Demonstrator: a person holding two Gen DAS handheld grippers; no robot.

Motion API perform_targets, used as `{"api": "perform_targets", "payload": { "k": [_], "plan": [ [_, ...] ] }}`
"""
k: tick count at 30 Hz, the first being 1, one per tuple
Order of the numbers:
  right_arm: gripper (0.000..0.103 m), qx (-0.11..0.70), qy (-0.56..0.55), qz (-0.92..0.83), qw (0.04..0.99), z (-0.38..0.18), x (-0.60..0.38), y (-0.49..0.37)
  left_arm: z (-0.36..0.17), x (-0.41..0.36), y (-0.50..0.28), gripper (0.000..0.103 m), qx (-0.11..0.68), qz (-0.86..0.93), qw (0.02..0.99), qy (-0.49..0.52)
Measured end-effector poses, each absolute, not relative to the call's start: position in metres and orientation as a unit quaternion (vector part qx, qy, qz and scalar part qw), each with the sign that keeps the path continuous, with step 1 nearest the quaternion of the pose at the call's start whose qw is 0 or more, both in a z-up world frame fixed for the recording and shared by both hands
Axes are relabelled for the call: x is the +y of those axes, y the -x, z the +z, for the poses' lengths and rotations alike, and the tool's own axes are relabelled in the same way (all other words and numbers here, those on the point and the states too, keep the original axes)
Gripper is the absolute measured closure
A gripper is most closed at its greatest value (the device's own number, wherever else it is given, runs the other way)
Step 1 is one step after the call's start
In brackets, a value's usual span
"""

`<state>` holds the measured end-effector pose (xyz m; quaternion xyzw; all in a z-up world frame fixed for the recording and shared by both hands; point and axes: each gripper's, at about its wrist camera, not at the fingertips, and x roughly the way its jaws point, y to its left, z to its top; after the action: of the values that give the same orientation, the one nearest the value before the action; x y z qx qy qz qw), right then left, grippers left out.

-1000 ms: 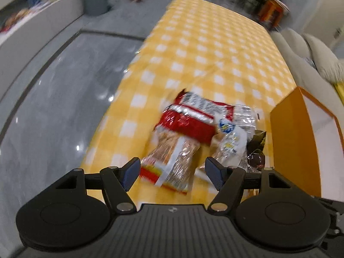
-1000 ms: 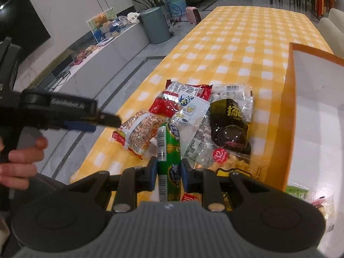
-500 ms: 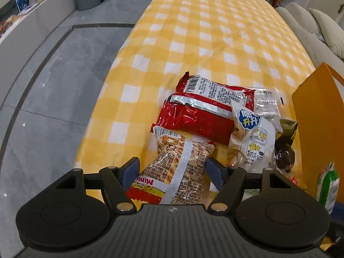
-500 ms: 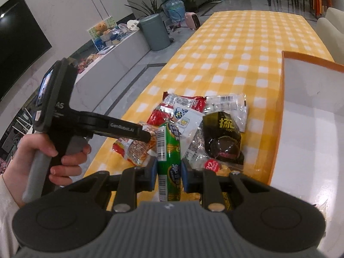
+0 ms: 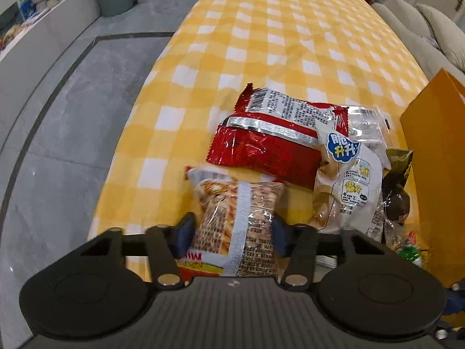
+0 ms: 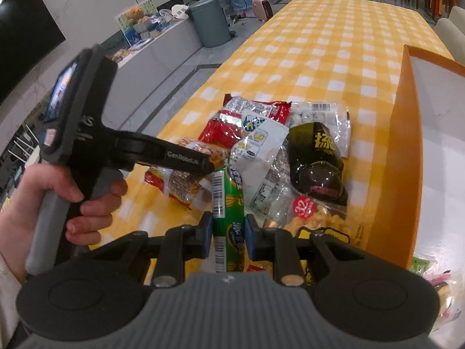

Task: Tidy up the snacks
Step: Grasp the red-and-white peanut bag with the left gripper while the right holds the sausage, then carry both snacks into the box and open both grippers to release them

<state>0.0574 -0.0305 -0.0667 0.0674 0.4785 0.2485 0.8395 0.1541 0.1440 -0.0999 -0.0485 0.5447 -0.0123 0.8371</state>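
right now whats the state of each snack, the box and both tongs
left tongs: closing around the cracker bag
cracker bag: flat on table, between left tongs
right tongs: shut on green pack
green pack: held
red bag: lying flat, sealed
white bag: resting on pile
orange box: open

You have glossy crinkled red foil packet (image 5: pixel 270 148), clear shiny plastic noodle bag (image 5: pixel 235 218), smooth checked tablecloth (image 5: pixel 261 43), matt black plastic left gripper (image 5: pixel 232 231) closing on that bag.
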Motion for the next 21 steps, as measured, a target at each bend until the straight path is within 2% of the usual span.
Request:
{"api": "perform_targets", "payload": {
  "k": [5,14,21],
  "plan": [
    [0.082,0.480,-0.060,0.241,0.841,-0.067,-0.027,-0.057,-0.097,0.151,-0.148,0.055,0.548,-0.001,0.834,0.065],
    [0.082,0.463,-0.057,0.232,0.853,-0.050,-0.026,-0.049,-0.071,0.154,-0.112,0.056,0.522,-0.008,0.850,0.075],
    [0.082,0.429,-0.095,0.238,0.866,-0.016,-0.047,-0.039,-0.017,0.150,-0.079,0.056,0.468,-0.030,0.876,0.110]
  ]
}}
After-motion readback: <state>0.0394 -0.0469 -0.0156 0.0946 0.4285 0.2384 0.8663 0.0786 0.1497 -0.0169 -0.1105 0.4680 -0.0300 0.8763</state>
